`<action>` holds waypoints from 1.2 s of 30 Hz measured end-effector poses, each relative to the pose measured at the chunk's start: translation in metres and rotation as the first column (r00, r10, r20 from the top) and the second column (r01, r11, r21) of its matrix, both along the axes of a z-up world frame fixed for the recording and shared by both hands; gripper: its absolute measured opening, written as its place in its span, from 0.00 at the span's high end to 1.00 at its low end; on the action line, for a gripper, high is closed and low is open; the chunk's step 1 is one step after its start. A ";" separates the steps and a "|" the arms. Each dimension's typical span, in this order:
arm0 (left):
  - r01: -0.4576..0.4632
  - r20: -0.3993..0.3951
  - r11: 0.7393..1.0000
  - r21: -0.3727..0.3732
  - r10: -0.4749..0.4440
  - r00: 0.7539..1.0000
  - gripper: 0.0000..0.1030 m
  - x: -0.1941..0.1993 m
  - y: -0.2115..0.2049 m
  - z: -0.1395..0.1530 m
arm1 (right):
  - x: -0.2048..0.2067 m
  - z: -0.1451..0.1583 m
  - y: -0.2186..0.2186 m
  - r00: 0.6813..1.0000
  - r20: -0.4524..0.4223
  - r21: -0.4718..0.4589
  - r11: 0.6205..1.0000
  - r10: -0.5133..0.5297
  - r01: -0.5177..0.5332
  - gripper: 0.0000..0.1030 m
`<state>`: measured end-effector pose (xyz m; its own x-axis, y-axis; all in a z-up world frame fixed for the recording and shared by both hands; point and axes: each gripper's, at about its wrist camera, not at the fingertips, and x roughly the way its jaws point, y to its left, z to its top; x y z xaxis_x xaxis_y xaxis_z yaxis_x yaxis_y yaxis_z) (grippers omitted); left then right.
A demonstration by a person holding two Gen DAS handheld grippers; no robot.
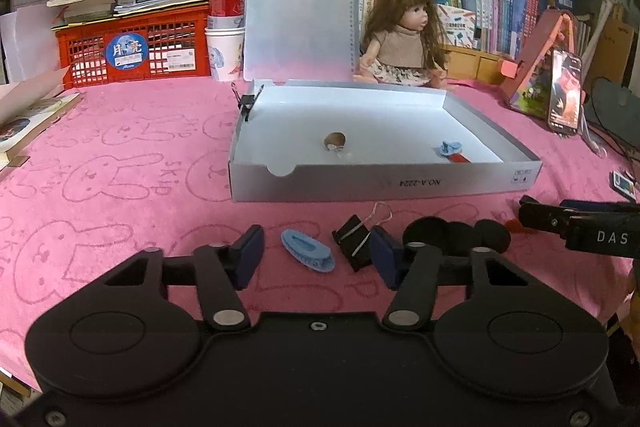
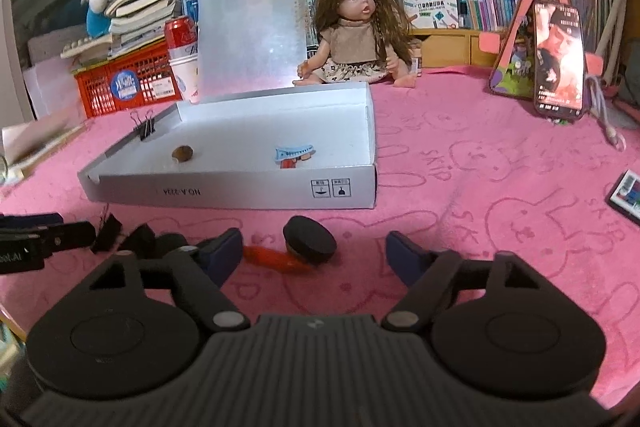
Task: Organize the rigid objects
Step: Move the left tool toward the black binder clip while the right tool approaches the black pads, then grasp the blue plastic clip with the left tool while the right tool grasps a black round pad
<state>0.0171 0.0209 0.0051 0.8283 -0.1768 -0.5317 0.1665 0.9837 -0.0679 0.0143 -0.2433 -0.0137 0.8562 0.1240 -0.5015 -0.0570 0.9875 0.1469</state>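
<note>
My left gripper [image 1: 316,253] stands open low over the pink cloth. Between its fingers lie a light blue hair clip [image 1: 307,251] and a black binder clip [image 1: 356,241], the binder clip close against the right pad. My right gripper [image 2: 314,257] is open around a black round disc [image 2: 310,239] and a red-orange piece [image 2: 276,259]. More black discs [image 1: 440,235] lie beside the left gripper. The open white box [image 1: 384,183] [image 2: 240,193] holds a brown round object [image 1: 335,141] and a blue clip [image 2: 294,151]. A binder clip [image 2: 146,127] sits on its left wall.
Behind the box stand a clipboard [image 1: 300,15], a doll [image 1: 404,39], a red crate [image 1: 132,51] and paper cups with a can [image 1: 226,47]. A phone [image 2: 558,59] leans at the right. A small card [image 2: 628,195] lies on the cloth at the right.
</note>
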 end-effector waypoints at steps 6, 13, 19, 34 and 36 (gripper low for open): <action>-0.052 -0.006 0.997 -0.048 0.052 0.999 0.59 0.002 0.011 0.002 | 0.008 0.000 -0.011 1.000 -0.025 0.105 0.994 -0.009 0.011 0.39; -0.047 -0.052 0.995 -0.089 0.042 0.998 0.78 0.004 0.012 -0.005 | 0.013 -0.002 -0.011 0.999 -0.039 0.140 0.990 -0.010 0.015 0.58; -0.056 -0.053 0.994 -0.092 0.051 0.997 0.87 0.003 0.007 -0.007 | 0.008 0.002 -0.003 1.000 -0.010 0.109 0.994 -0.001 0.002 0.65; -0.061 -0.012 0.994 -0.096 0.060 0.998 0.87 -0.004 0.010 0.009 | -0.001 0.017 0.010 0.998 0.061 0.004 1.000 0.018 -0.018 0.65; -0.054 0.000 0.994 -0.094 0.055 0.999 0.87 -0.005 0.009 0.012 | -0.001 0.019 0.011 0.997 0.069 -0.006 1.000 0.020 -0.020 0.65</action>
<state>0.0124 0.0296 0.0174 0.8393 -0.1806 -0.5129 0.1131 0.9806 -0.1601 0.0132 -0.2325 0.0057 0.8863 0.1393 -0.4418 -0.0869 0.9868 0.1368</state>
